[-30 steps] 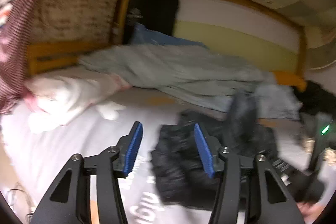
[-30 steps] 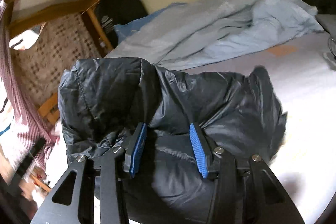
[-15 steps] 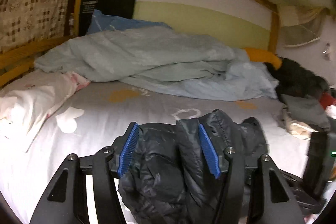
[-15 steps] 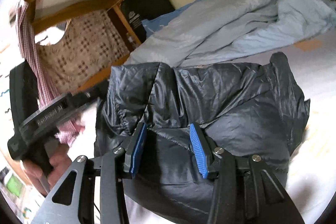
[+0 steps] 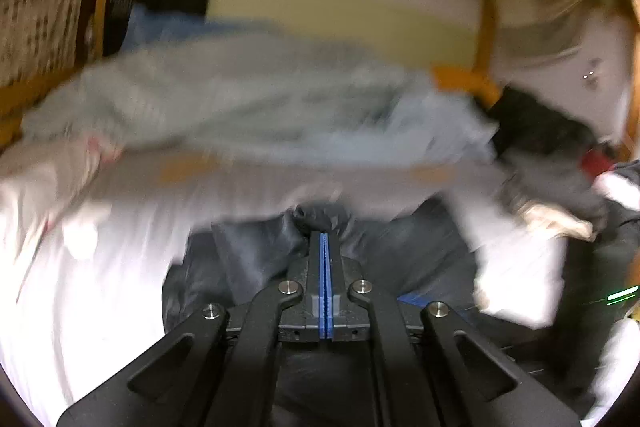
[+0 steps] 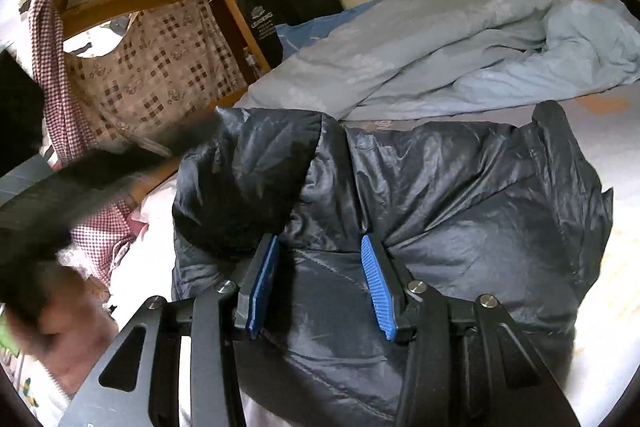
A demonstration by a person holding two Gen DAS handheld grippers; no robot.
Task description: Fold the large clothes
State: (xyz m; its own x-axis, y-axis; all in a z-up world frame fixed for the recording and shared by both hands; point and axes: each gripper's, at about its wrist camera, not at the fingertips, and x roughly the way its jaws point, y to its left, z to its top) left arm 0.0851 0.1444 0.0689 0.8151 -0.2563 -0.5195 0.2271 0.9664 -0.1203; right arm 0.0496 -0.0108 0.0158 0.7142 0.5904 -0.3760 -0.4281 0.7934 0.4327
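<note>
A black padded jacket (image 6: 460, 195) lies bunched on the white bed sheet (image 6: 624, 267). My right gripper (image 6: 319, 241) has its blue pads pressed on a thick fold at the jacket's near edge. In the left wrist view the jacket (image 5: 248, 251) fills the lower middle, and my left gripper (image 5: 324, 241) is shut with its pads together, pinching a puckered bit of the jacket at their tips. That view is blurred by motion. The hand (image 6: 60, 327) holding the left gripper shows as a blur at the left of the right wrist view.
A crumpled light-blue duvet (image 6: 460, 55) lies across the far side of the bed. A pale pillow (image 5: 44, 187) sits at the left, and dark clothes (image 5: 540, 131) are piled at the right. Checked cloth (image 6: 160, 67) hangs from the wooden bunk frame (image 6: 240, 23).
The left gripper moved in over the jacket and its jaws went from open to shut at the jacket's edge. The right gripper kept its hold and barely moved.
</note>
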